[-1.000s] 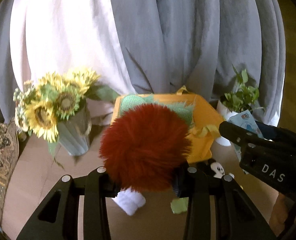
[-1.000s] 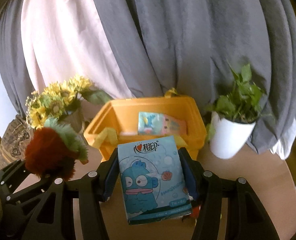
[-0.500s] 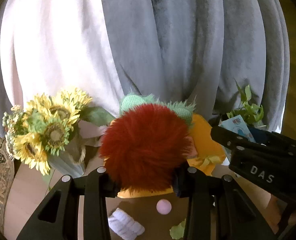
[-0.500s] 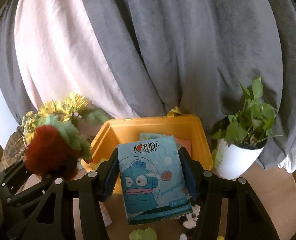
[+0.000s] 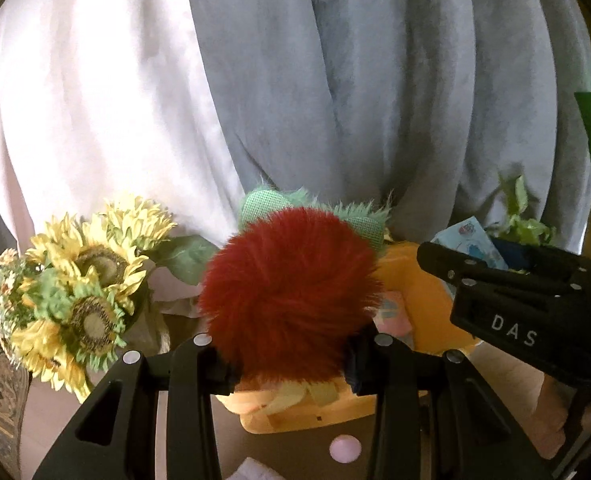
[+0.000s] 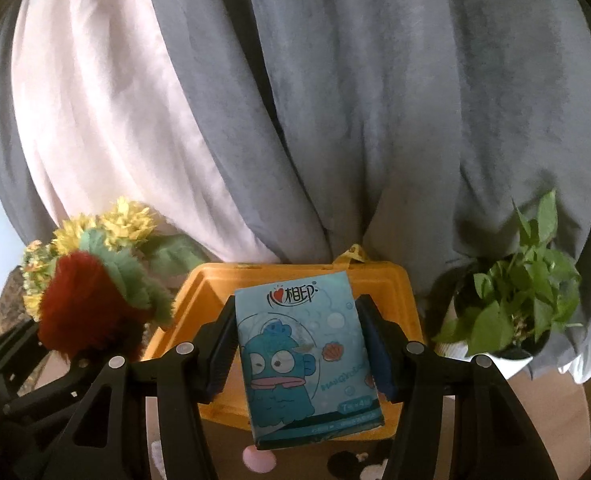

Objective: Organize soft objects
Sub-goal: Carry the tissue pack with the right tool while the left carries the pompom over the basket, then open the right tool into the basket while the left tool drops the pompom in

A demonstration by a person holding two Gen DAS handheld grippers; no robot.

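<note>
Grey and pale pink curtains [image 6: 335, 120] hung across the far side of the room, behind a wooden counter [image 6: 555, 432]. On it sat a yellow storage bin [image 6: 207, 300], with a sunflower bouquet [image 5: 75, 280] to its left and a potted green plant [image 6: 515, 300] to its right. The left hand-held gripper [image 5: 291, 364] was clamped on a fluffy red plush toy [image 5: 291, 296] with green leaves on top, held in the air just in front of the bin. The right hand-held gripper [image 6: 301, 344] was clamped on a blue tissue pack [image 6: 303, 360] printed with a cartoon fish, also held up before the bin's near edge. A small pink disc [image 6: 257, 460] lay on the counter below.
</note>
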